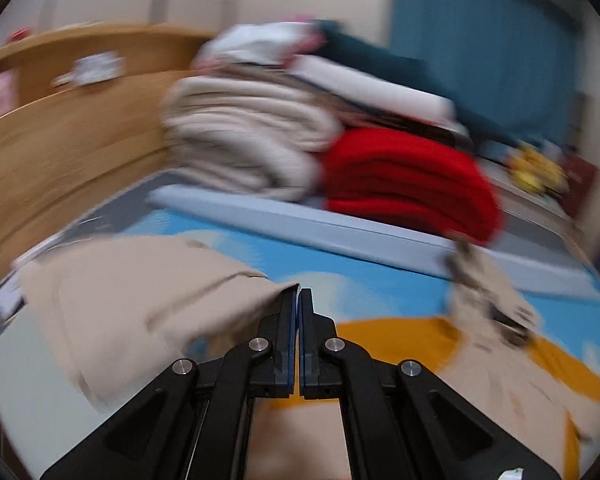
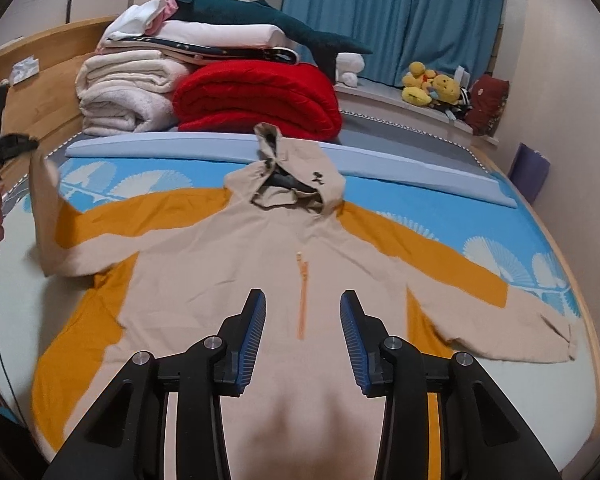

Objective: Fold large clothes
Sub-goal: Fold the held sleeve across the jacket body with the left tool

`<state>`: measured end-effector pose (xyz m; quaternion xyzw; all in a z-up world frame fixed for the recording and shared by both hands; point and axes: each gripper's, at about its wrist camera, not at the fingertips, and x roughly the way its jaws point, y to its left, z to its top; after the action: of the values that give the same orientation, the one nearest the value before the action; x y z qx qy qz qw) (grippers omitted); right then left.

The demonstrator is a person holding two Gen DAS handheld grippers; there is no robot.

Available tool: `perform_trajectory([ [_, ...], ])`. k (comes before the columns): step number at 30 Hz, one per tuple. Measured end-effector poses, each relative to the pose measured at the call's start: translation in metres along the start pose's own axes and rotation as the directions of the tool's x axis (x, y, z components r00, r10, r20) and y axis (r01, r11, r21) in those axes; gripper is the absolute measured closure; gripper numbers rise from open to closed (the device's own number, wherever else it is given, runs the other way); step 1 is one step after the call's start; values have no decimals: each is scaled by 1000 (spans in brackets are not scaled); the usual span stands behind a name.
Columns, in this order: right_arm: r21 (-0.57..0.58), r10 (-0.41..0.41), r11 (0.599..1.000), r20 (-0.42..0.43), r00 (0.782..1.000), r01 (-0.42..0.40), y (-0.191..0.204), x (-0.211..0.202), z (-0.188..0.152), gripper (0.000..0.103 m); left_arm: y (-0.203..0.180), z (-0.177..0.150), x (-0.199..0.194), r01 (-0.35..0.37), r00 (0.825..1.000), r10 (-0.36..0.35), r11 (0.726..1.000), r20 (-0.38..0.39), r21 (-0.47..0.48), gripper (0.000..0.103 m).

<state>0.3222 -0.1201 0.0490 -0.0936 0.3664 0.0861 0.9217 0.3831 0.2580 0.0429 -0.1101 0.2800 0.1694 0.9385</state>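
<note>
Right gripper [image 2: 303, 312] fingers spread, empty, above the hoodie [image 2: 260, 280] chest. Hoodie lies flat on the bed [image 2: 500, 232], long axis pointing away, hood toward the red blanket [image 2: 256, 96]. Left gripper [image 1: 300, 300] clamped on its sleeve cuff [image 1: 276, 292], lifted.

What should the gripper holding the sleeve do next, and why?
Probably carry the sleeve across onto the hoodie's chest. The left hand-held gripper is shut on the cuff and has it lifted off the bed, while the hoodie lies flat and the right hand-held gripper is open, holding nothing.
</note>
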Motion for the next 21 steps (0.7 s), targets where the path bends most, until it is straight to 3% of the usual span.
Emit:
perform_trajectory([
  [4,11,15,1000,-6,1000,-15,-20,18,4,63,-93,-20,-5,129,992,-123,973,-43,193,103],
  [6,21,27,999,-7,1000,-27,-31,30,6,65,-130,-36,-7,155,988,-145,937,-53,313,103],
  [8,28,32,999,-5,999,-31,-39,41,7,68,-167,-60,-6,198,980,-172,884,-100,423,103],
  [11,60,38,997,-5,999,-37,-47,56,5,68,-201,-92,0,262,963,-189,820,-192,508,103],
  [13,100,54,994,-29,998,-51,-51,68,4,68,-216,-113,7,312,941,-182,793,-287,522,94],
  [15,123,51,991,-51,997,-45,-52,79,5,67,-222,-119,13,356,912,-183,797,-367,487,93],
  [16,130,56,990,-69,996,-46,-52,85,6,67,-222,-114,14,368,898,-189,816,-397,446,92],
  [17,136,64,989,-79,995,-53,-53,89,6,67,-219,-109,14,373,893,-197,828,-406,419,90],
  [19,151,82,986,-101,992,-66,-56,97,7,67,-211,-94,9,381,884,-223,853,-411,357,68],
  [21,157,82,986,-107,991,-65,-57,101,9,67,-199,-77,7,384,887,-250,867,-388,319,64],
])
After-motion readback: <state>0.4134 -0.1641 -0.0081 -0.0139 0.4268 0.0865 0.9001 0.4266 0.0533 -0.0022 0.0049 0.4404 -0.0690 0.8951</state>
